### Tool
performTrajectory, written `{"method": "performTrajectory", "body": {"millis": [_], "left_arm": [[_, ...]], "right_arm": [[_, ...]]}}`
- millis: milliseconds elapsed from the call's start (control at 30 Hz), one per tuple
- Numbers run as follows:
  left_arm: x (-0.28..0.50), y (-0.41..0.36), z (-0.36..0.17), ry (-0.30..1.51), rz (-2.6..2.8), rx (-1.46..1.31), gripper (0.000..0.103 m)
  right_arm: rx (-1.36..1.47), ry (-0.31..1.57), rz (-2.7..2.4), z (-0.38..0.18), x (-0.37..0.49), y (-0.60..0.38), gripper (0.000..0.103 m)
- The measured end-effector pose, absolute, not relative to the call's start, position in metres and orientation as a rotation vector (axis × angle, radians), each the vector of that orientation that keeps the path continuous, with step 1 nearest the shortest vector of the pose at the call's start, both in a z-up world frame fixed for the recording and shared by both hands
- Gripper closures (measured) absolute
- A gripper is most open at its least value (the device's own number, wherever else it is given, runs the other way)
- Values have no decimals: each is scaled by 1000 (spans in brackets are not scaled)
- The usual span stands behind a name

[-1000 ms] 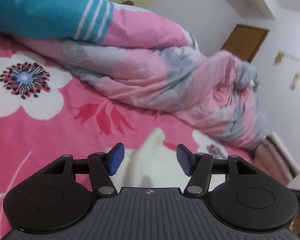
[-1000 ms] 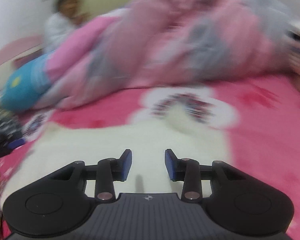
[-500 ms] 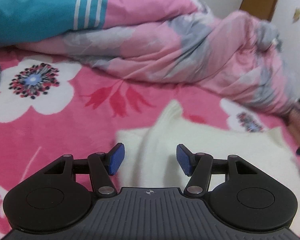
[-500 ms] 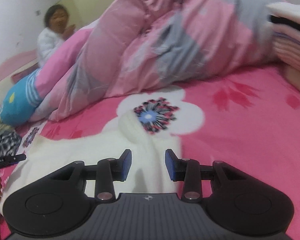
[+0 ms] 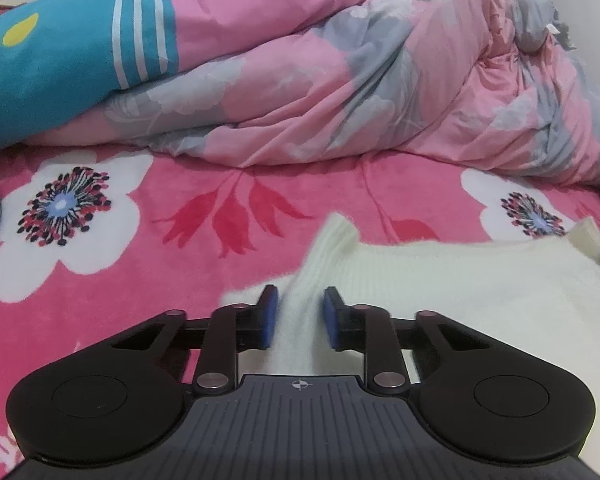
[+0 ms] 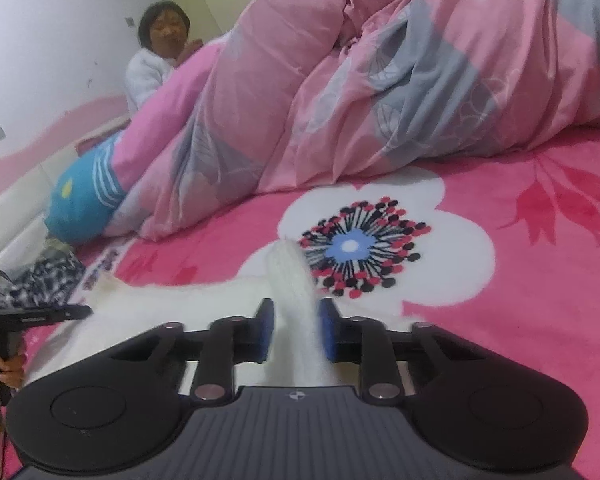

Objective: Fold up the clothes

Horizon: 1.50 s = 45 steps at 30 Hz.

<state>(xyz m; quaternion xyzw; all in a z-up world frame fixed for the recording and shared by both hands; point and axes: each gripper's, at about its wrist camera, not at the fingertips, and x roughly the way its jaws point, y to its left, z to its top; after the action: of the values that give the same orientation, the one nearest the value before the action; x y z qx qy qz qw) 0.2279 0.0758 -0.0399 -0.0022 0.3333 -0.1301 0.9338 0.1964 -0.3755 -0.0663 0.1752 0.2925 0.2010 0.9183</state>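
A white knit sweater (image 5: 460, 280) lies flat on the pink flowered bed cover (image 5: 180, 248). My left gripper (image 5: 298, 312) is closing, and a raised ridge of the sweater fills the gap between its blue pads, which touch the knit. In the right wrist view the sweater (image 6: 172, 304) spreads to the left. A narrow cuffed strip of it runs up between the closing pads of my right gripper (image 6: 296, 328), pinched there. The left gripper also shows at the left edge (image 6: 32, 316), held by a hand (image 6: 4, 368).
A bunched pink and grey duvet (image 5: 340, 80) and a blue striped pillow (image 5: 60, 60) lie across the far side of the bed. A person in white (image 6: 152, 68) sits behind the duvet. A black and white cloth (image 6: 40, 276) lies at the left.
Both grippers' jaws have drawn in from wide apart onto folds of the white sweater. Both views have swung, and the right one has come lower and closer to the sweater.
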Motion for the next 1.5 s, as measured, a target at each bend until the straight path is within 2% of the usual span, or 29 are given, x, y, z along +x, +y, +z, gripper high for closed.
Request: {"method": "performTrajectory", "body": {"millis": [167,267,333,367,400,467,533,567,667,767,833,900,967,1000,1033,1067,1133,1167,1233,1500], "left_arm": [[225,68,-40,655,-255,30,90],[230,69,-40,698,-265,18,84],[233,70,-39,710,-266,3,72],[235,69,-40,712,-270,2,71],[236,67,-41,715,-269,4,70],[239,64,-44,722,-271,7,70],[243,63,-47,730,-271,-15,71],[244,63,-48,734,-269,-27,71],[246,65,-49,740,-259,-63,73],[247,64,-47,753,-260,-52,71],[250,63,-46,771,-263,-50,65],[255,64,-48,794,-279,-74,57],[260,64,-52,813,-276,-102,57],[260,64,-52,811,-270,-107,59],[260,63,-52,810,-264,-112,68],[260,63,-52,807,-258,-117,74],[257,62,-51,790,-238,-123,85],[254,62,-49,778,-233,-119,88],[250,60,-47,754,-222,-111,92],[235,61,-36,654,-177,-152,94]], "right_arm": [[355,539,430,-61,190,-373,92],[338,526,433,-58,189,-370,90],[294,533,415,-57,190,-365,81],[270,527,413,-56,190,-362,68],[247,521,413,-56,190,-359,65],[238,521,420,-57,191,-357,66],[242,526,422,-59,192,-356,70],[254,529,423,-60,192,-358,75],[293,534,426,-63,193,-364,81],[306,540,430,-62,195,-366,80],[327,552,418,-62,197,-368,76],[368,567,405,-65,199,-373,59],[411,593,425,-70,203,-377,58],[427,605,435,-72,205,-378,58],[444,617,446,-75,208,-379,58],[453,621,452,-77,209,-380,62],[465,615,458,-78,209,-380,79],[467,606,457,-78,208,-380,91],[462,578,456,-76,204,-381,92],[403,454,407,-55,189,-376,93]]}}
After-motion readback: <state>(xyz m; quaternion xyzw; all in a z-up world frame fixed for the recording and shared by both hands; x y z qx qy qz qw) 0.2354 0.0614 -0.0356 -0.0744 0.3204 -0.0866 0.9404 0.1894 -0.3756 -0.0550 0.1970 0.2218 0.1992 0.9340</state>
